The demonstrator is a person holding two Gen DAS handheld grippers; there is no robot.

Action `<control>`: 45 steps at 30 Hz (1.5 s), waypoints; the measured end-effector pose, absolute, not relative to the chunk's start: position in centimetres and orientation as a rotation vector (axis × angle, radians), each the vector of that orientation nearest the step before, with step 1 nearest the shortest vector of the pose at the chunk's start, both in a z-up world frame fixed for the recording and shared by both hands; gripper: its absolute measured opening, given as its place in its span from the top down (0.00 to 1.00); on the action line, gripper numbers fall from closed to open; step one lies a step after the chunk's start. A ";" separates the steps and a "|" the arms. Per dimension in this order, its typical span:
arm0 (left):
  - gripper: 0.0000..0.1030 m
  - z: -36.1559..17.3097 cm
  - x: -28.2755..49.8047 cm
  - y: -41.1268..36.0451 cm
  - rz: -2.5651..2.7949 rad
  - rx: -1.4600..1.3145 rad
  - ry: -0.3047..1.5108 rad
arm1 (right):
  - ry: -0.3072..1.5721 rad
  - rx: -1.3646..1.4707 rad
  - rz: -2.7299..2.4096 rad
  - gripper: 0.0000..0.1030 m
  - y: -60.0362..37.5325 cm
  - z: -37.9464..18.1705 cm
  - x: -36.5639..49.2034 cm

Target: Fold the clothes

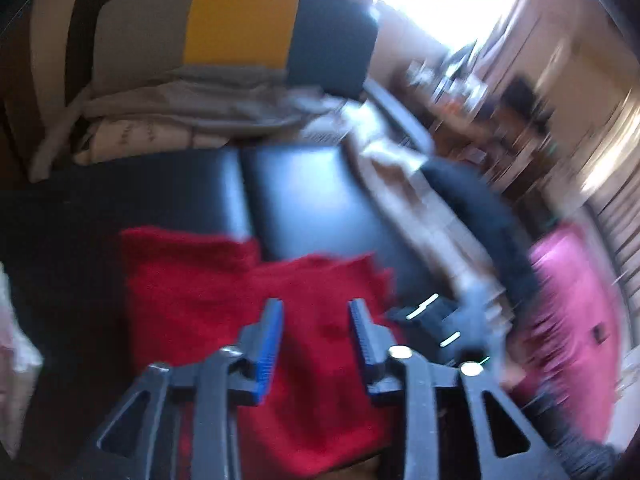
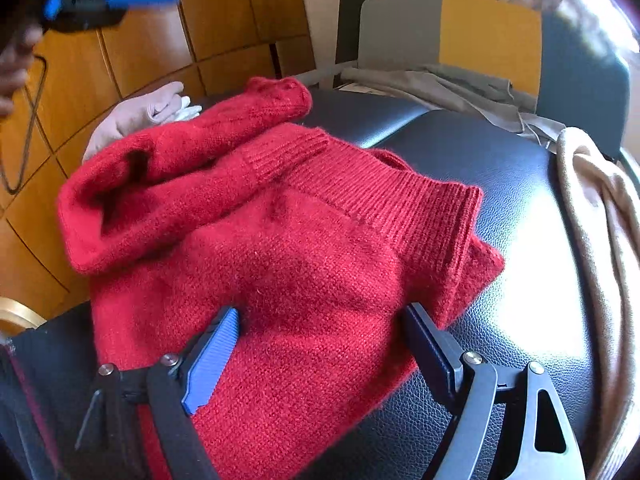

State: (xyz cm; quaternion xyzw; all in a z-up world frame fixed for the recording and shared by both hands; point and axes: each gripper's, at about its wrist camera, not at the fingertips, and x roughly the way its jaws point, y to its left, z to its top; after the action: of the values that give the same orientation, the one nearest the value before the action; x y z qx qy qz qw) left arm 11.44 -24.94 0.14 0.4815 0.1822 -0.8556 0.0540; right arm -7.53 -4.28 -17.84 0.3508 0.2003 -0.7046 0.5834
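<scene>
While red sweater (image 2: 288, 248) lies bunched on black leather seat (image 2: 520, 220), we see right tongs (image 2: 320, 344) spread wide over its near edge, left tongs (image 1: 316, 336) parted, empty, sweater at 12 o'clock.

Black leather seat (image 2: 520, 208) lies bare to the right of and beyond the red sweater (image 2: 288, 248), which covers the near left. Beige garment (image 2: 592, 208) drapes along the seat's right edge. Grey clothing (image 2: 448, 88) and a chair back (image 2: 488, 36) close off the far side. Wooden cabinet (image 2: 120, 64) stands left.
</scene>
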 end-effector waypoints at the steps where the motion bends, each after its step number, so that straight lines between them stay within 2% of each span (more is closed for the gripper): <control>1: 0.48 -0.7 11.6 -25.5 -2.564 1.516 0.546 | 0.467 0.817 -1.646 0.18 -4.2 -17.8 -7.5; 4: 0.39 -2.6 11.5 -25.4 -2.493 1.632 0.399 | 0.463 0.815 -1.654 0.17 -4.7 -17.8 -7.3; 6: 0.23 -3.6 10.9 -24.6 -2.471 1.683 0.292 | 0.460 0.815 -1.658 0.16 -4.9 -17.8 -7.3; 7: 0.21 -4.2 10.4 -24.1 -2.455 1.710 0.241 | 0.460 0.815 -1.660 0.16 -5.0 -17.8 -7.3; 10: 0.21 -5.9 9.0 -22.2 -2.423 1.748 0.081 | 0.460 0.813 -1.663 0.15 -5.6 -17.9 -7.2; 13: 0.17 -6.8 9.0 -21.4 -2.432 1.746 0.079 | 0.457 0.810 -1.665 0.14 -5.6 -17.9 -7.2; 16: 0.16 -8.3 8.4 -19.6 -2.369 1.748 -0.082 | 0.447 0.809 -1.660 0.13 -5.6 -18.0 -7.3; 23: 0.16 -9.4 7.6 -17.1 -2.355 1.730 -0.178 | 0.436 0.802 -1.648 0.08 -5.6 -18.1 -7.4; 26: 0.16 -9.9 8.0 -17.1 -2.260 1.701 -0.342 | 0.434 0.798 -1.644 0.06 -5.6 -18.1 -7.5; 33: 0.16 -7.8 10.5 -21.6 -2.156 1.519 -0.293 | 0.449 0.787 -1.644 0.01 -5.7 -18.3 -7.3; 35: 0.14 -8.0 10.8 -23.1 -2.151 1.554 -0.229 | 0.452 0.787 -1.641 0.00 -5.8 -18.3 -7.3; 38: 0.08 -8.5 10.8 -24.3 -2.117 1.596 -0.232 | 0.453 0.786 -1.638 0.00 -5.8 -18.3 -7.4; 42: 0.08 -8.1 10.2 -24.3 -2.165 1.634 -0.209 | 0.453 0.785 -1.638 0.00 -5.9 -18.3 -7.6; 45: 0.08 -9.7 8.7 -23.6 -2.136 1.706 -0.316 | 0.452 0.785 -1.637 0.00 -5.9 -18.4 -7.5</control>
State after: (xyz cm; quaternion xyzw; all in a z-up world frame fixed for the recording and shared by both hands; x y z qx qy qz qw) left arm 8.66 -23.59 -9.71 0.6082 -0.1127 -0.7616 0.1934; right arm -7.49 -5.89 -18.39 0.3375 0.1945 -0.7044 0.5933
